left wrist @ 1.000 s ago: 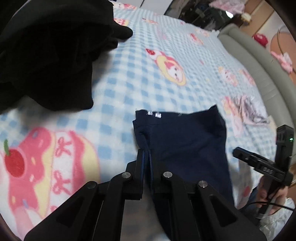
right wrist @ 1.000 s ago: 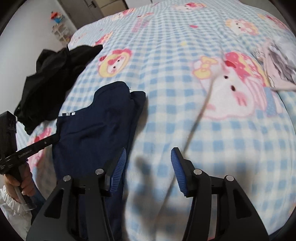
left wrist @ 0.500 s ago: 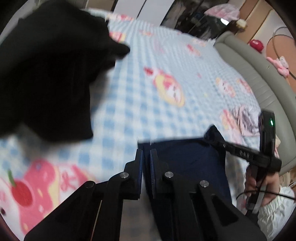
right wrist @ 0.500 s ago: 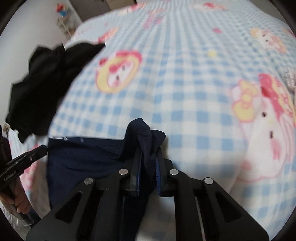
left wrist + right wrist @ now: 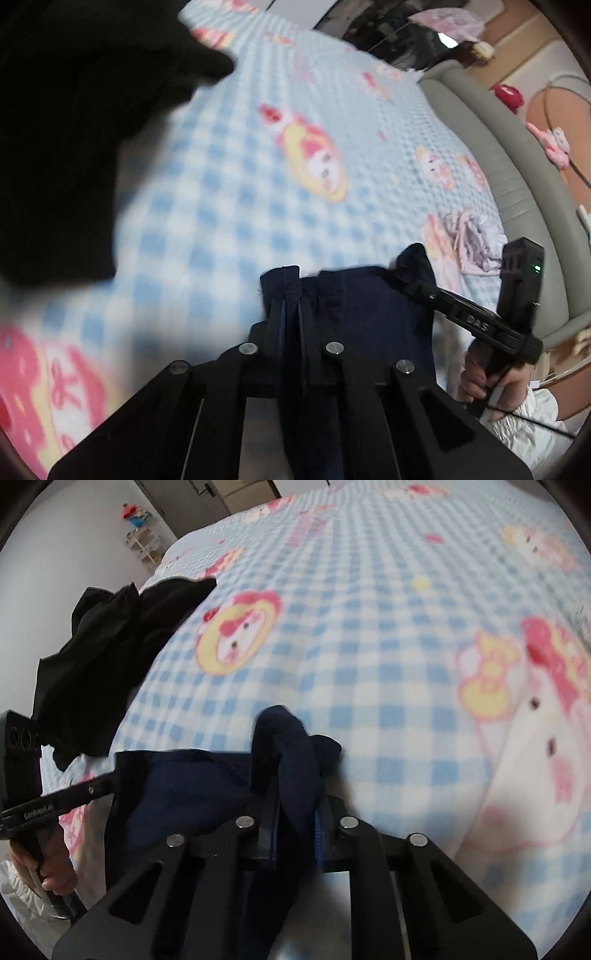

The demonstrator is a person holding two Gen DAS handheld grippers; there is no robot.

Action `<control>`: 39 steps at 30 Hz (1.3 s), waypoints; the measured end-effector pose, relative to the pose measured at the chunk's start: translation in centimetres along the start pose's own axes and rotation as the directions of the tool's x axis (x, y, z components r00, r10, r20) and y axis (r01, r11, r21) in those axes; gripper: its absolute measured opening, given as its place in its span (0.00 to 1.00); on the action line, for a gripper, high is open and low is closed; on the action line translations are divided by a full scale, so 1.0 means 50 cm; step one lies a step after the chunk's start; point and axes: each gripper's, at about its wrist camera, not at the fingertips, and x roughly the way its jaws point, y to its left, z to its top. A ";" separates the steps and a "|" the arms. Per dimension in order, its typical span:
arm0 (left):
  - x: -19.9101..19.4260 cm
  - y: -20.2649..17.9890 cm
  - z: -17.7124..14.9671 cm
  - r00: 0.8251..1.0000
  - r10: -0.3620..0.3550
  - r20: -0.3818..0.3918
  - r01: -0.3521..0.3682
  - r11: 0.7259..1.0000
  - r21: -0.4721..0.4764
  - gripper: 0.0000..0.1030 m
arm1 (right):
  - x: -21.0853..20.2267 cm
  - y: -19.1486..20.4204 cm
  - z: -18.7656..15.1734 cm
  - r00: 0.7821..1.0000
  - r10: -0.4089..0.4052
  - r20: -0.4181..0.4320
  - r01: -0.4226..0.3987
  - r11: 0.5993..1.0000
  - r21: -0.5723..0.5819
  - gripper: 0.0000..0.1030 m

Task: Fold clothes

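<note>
Now each hand-held gripper, left (image 5: 291,314) and right (image 5: 295,805), is clamped on one corner of the navy garment (image 5: 369,306), its top edge stretched sideways between them above the bed (image 5: 369,646).

The left tool (image 5: 55,805) bears small white lettering, too blurred to read surely.

The right gripper (image 5: 293,797) is clamped on a bunched corner of the navy garment (image 5: 192,790), its blue-padded fingers (image 5: 317,827) pressed tight against the cloth, which bulges up between them. The rest of the garment stretches left to the left gripper (image 5: 92,788), held in the person's left hand (image 5: 55,867), which meets its other corner. Beneath them lies the blue-checked cartoon bedspread (image 5: 369,664). A crumpled black garment (image 5: 107,657) sits at the bed's left edge.
</note>
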 end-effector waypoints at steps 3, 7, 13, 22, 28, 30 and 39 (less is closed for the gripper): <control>0.019 -0.018 0.045 0.999 0.043 0.021 -0.044 0.998 0.041 0.11 | -0.015 -0.028 0.025 0.999 -0.014 0.040 0.012 0.998 0.055 0.11; 0.034 0.002 0.066 0.994 0.107 -0.005 -0.108 0.993 -0.048 0.18 | 0.011 -0.083 0.047 0.998 -0.048 -0.031 0.053 0.981 0.188 0.19; 0.011 -0.035 -0.003 1.000 -0.014 -0.021 0.014 1.000 0.009 0.46 | -0.081 -0.066 -0.024 0.998 -0.051 0.022 0.046 0.983 0.180 0.27; -0.069 -0.089 -0.201 0.998 0.030 -0.052 -0.029 0.999 0.027 0.40 | -0.083 0.007 -0.221 0.988 0.127 -0.093 -0.104 0.972 0.212 0.42; -0.093 -0.102 -0.284 0.993 0.115 -0.029 -0.113 0.992 0.054 0.40 | -0.108 0.054 -0.294 0.993 0.098 -0.065 -0.087 0.984 0.154 0.43; -0.097 -0.090 -0.298 0.995 0.099 -0.019 -0.099 0.995 0.003 0.40 | -0.118 0.059 -0.319 0.994 0.092 -0.064 -0.081 0.985 0.155 0.49; -0.089 -0.106 -0.337 0.989 0.144 0.030 -0.143 0.989 -0.043 0.48 | -0.165 0.058 -0.321 1.000 -0.014 0.003 0.013 0.980 0.198 0.60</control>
